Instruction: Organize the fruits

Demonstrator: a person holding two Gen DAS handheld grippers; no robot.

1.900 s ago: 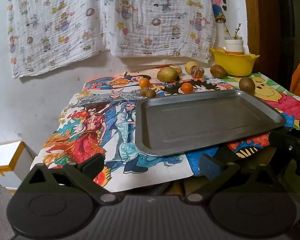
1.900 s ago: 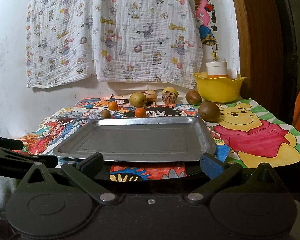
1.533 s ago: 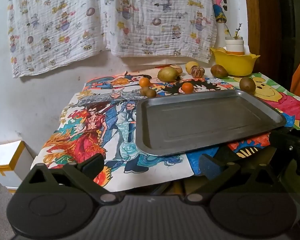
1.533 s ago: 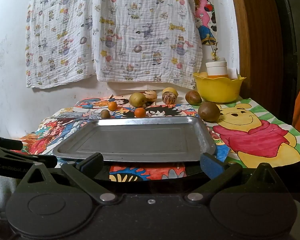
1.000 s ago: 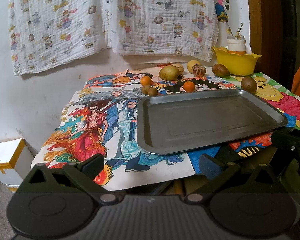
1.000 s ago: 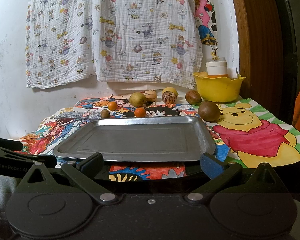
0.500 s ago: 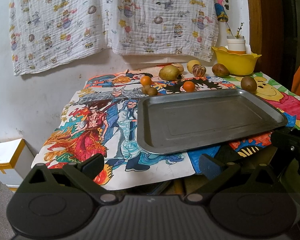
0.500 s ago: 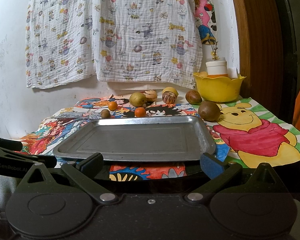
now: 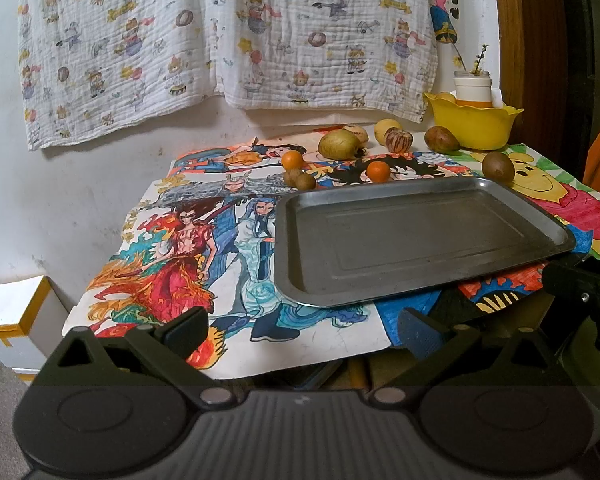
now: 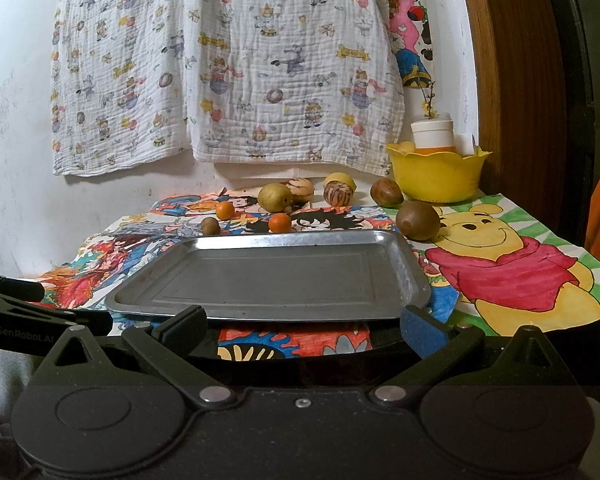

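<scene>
Left gripper (image 9: 302,330): held low before the near edge of the table, jaws spread wide with nothing between them; its fingers frame the table's front edge.
Right gripper (image 10: 302,330): also in front of the table's near edge, jaws wide apart and holding nothing; the metal tray's front rim sits just beyond its fingertips.
Metal tray (image 10: 410,276): rectangular, lies flat on the coloured drawings covering the table, nothing in it.
Small oranges: one (image 10: 279,223) just behind the tray's far rim, another (image 10: 224,210) further back and to the left.
Small brown fruit (image 10: 210,225): near the tray's far left corner; from the left wrist view two of them (image 9: 299,179) sit touching.
Kiwi (image 10: 417,219): off the tray's far right corner, on the Winnie-the-Pooh drawing (image 10: 512,264).
Back row by the wall: a yellow-green pear (image 10: 275,197), a striped pale fruit (image 10: 300,188), a striped round fruit (image 10: 338,194), a yellow fruit (image 10: 339,179) behind it, and a brown-red fruit (image 10: 386,192).
Yellow bowl (image 10: 436,174): far right corner, holding a white jar (image 10: 432,134).
Wall: a printed muslin cloth (image 10: 228,60) hangs above the table.
Floor left: a white box with yellow tape (image 9: 14,316).
</scene>
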